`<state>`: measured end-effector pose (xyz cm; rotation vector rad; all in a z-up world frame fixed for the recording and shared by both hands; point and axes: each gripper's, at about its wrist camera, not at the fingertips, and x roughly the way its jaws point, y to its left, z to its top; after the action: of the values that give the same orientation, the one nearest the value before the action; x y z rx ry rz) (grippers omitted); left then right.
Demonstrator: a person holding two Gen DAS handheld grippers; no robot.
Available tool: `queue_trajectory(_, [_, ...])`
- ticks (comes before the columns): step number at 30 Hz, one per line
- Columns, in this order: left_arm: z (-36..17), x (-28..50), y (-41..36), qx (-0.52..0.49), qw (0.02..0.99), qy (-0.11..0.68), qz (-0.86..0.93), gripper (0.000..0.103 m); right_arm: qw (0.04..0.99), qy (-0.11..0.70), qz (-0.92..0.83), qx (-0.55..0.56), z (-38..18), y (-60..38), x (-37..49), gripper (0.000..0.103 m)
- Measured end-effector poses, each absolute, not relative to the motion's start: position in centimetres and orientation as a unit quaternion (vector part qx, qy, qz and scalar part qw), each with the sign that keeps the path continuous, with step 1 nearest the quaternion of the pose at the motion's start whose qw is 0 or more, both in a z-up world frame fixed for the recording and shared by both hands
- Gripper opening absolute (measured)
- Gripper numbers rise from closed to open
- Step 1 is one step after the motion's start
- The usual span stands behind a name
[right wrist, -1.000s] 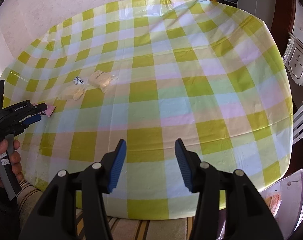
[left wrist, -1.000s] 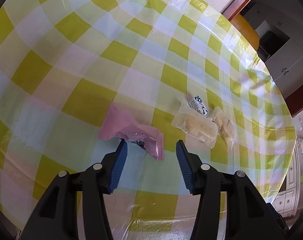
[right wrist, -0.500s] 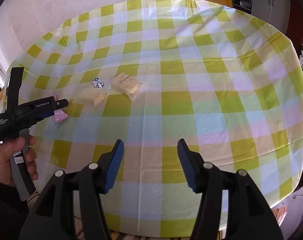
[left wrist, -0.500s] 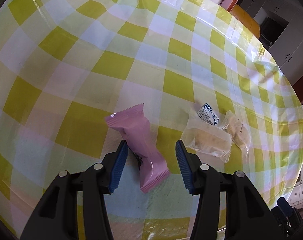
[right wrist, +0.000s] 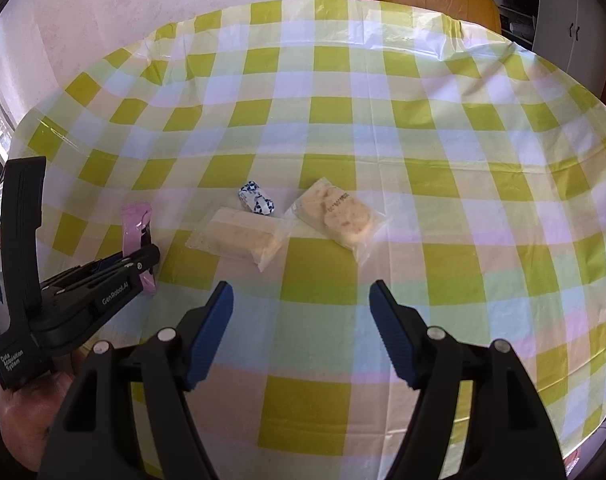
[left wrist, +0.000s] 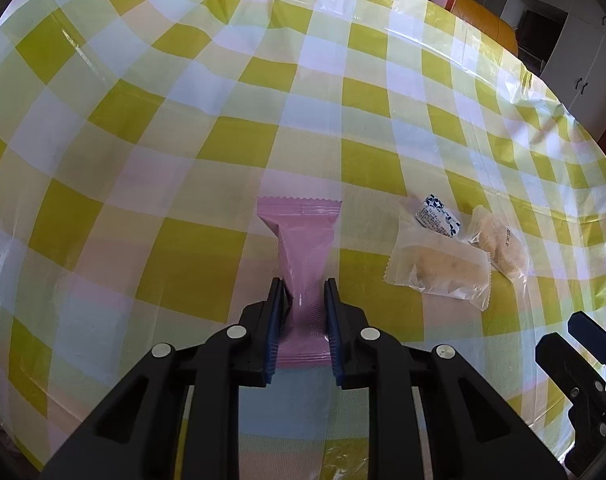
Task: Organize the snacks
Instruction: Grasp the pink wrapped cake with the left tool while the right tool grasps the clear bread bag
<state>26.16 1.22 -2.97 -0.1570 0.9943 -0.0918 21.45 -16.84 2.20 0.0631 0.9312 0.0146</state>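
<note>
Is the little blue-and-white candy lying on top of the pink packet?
No. The blue-and-white candy lies on the tablecloth, apart from the pink packet.

Four wrapped snacks are lying on the checked tablecloth (right wrist: 343, 120): one pink packet (left wrist: 303, 256), one small blue-and-white wrapped sweet (right wrist: 257, 198), and two clear packets holding pale pastries, a long one (right wrist: 243, 238) and a round one (right wrist: 341, 214). Two grippers are showing, the left gripper (left wrist: 302, 320) and the right gripper (right wrist: 301, 332). One hand (right wrist: 21, 416) is showing at the lower left of the right wrist view.
</note>
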Motion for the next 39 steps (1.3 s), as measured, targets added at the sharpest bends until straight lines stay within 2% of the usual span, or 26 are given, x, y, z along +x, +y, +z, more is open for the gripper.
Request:
queue_trajectory(17, [-3.1, 25.7, 2.7, -0.118, 0.872, 0.47, -0.06, 0.02, 0.861, 0.475, 0.114, -0.14, 0.0, -11.2, 29.2, 0.071])
queue_trajectory(25, [-3.1, 25.6, 2.9, -0.123, 0.873, 0.469, -0.062, 0.02, 0.843, 0.496, 0.172, -0.121, -1.7, -11.5, 30.1, 0.07])
queue_trajectory(27, [-3.1, 25.6, 2.9, -0.123, 0.873, 0.469, -0.062, 0.02, 0.842, 0.497, 0.17, -0.121, -1.9, -11.6, 29.9, 0.06])
queue_trajectory(28, [-3.1, 25.6, 2.9, -0.123, 0.873, 0.469, -0.062, 0.02, 0.841, 0.5, 0.169, -0.121, -2.1, -11.6, 29.7, 0.058])
queue_trajectory(39, [-3.1, 25.6, 2.9, -0.121, 0.873, 0.468, -0.062, 0.02, 0.841, 0.51, 0.159, -0.082, -2.2, -11.7, 28.1, 0.053])
